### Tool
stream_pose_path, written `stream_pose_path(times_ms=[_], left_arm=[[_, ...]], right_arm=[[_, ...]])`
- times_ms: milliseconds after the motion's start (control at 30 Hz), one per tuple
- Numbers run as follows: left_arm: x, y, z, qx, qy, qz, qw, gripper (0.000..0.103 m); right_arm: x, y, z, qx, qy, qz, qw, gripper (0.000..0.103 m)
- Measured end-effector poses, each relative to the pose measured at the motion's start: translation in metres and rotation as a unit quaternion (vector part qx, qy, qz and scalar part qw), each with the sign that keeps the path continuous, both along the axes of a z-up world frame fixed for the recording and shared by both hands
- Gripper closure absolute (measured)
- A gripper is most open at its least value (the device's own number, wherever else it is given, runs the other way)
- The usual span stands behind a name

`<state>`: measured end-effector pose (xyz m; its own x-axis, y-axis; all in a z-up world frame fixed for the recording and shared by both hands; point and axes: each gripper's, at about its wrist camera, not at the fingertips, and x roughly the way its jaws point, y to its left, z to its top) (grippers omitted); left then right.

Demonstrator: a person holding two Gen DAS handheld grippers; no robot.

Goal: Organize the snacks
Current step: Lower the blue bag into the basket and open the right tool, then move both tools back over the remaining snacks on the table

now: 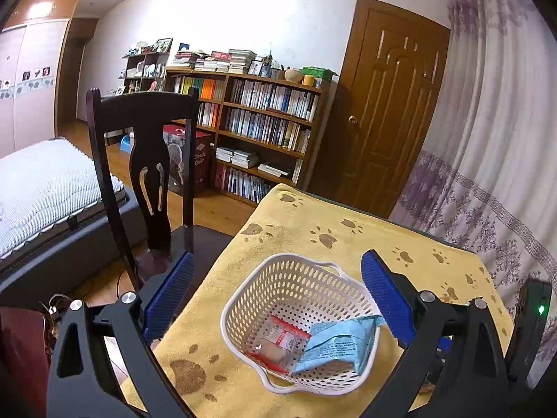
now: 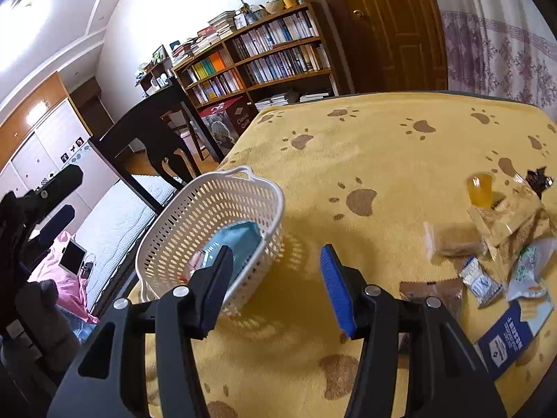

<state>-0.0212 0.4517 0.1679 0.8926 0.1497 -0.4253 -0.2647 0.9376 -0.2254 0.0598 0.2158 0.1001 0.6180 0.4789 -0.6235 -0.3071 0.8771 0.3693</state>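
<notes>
Hidden or unclear: the blue pack in the basket is half covered by the right gripper's near finger in the right view. The red-and-clear pack beside it shows print too small to read. The pile of snacks at the table's right side is motion-blurred; the orange jelly cup and tan packets smear together. A navy box is cut by the frame edge and its white lettering is not legible. A brown packet lies partly behind the right gripper's frame.

Readable text: only "Classic Quilt" on the red carton by the bookshelf.

Grippers: left gripper is spread wide, jaws either side of the basket from above, holding nothing. Right gripper is released too, empty, between basket and snack pile.

Position: basket sits on the yellow paw-print cloth near the table's left edge, close to the chair. Two packs are inside: blue pack leaning on the wall, red pack flat beside it. The rest of the snacks are well apart, on the right.

Room: open cloth between basket and pile; the table's far half is bare.
</notes>
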Motion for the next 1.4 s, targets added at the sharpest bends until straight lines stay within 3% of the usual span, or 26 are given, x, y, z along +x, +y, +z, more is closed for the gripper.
stream_pose_path(times_ms=[233, 333, 500, 700, 767, 900, 967, 1067, 1233, 1333, 1400], left_arm=[[-0.026, -0.029, 0.011, -0.074, -0.003, -0.034, 0.9967, 0.003], [-0.043, -0.054, 0.017, -0.132, 0.0, -0.106, 0.9856, 0.003], [-0.055, -0.089, 0.029, -0.19, 0.035, -0.154, 0.969, 0.003], [-0.069, -0.144, 0.059, -0.143, 0.034, -0.19, 0.9708, 0.003], [-0.06, -0.163, 0.057, -0.107, 0.067, -0.171, 0.9771, 0.003], [-0.03, -0.178, 0.043, -0.147, 0.141, -0.212, 0.9558, 0.003], [-0.019, -0.189, 0.043, -0.148, 0.161, -0.219, 0.9508, 0.003], [-0.004, -0.198, 0.043, -0.164, 0.185, -0.231, 0.941, 0.003], [0.005, -0.22, 0.043, -0.118, 0.179, -0.244, 0.9457, 0.003], [0.013, -0.223, 0.048, -0.106, 0.168, -0.23, 0.9529, 0.003], [0.012, -0.225, 0.06, -0.078, 0.135, -0.206, 0.9659, 0.003]], right_arm=[[-0.005, -0.03, -0.016, 0.015, 0.021, -0.028, 0.999, 0.048], [-0.009, -0.047, -0.02, 0.014, 0.022, -0.039, 0.999, 0.048], [-0.013, -0.083, -0.028, 0.015, 0.023, -0.066, 0.997, 0.048], [-0.011, -0.135, -0.042, 0.023, 0.035, -0.117, 0.992, 0.048], [-0.009, -0.152, -0.045, 0.026, 0.037, -0.135, 0.99, 0.048], [-0.004, -0.181, -0.048, 0.045, 0.043, -0.161, 0.985, 0.048], [0.0, -0.198, -0.052, 0.074, 0.057, -0.176, 0.98, 0.048], [-0.002, -0.207, -0.048, 0.057, 0.034, -0.2, 0.977, 0.048], [-0.008, -0.218, -0.04, 0.064, 0.009, -0.212, 0.975, 0.048], [-0.008, -0.225, -0.042, 0.061, 0.011, -0.218, 0.974, 0.048], [-0.008, -0.229, -0.044, 0.059, 0.013, -0.221, 0.973, 0.048]])
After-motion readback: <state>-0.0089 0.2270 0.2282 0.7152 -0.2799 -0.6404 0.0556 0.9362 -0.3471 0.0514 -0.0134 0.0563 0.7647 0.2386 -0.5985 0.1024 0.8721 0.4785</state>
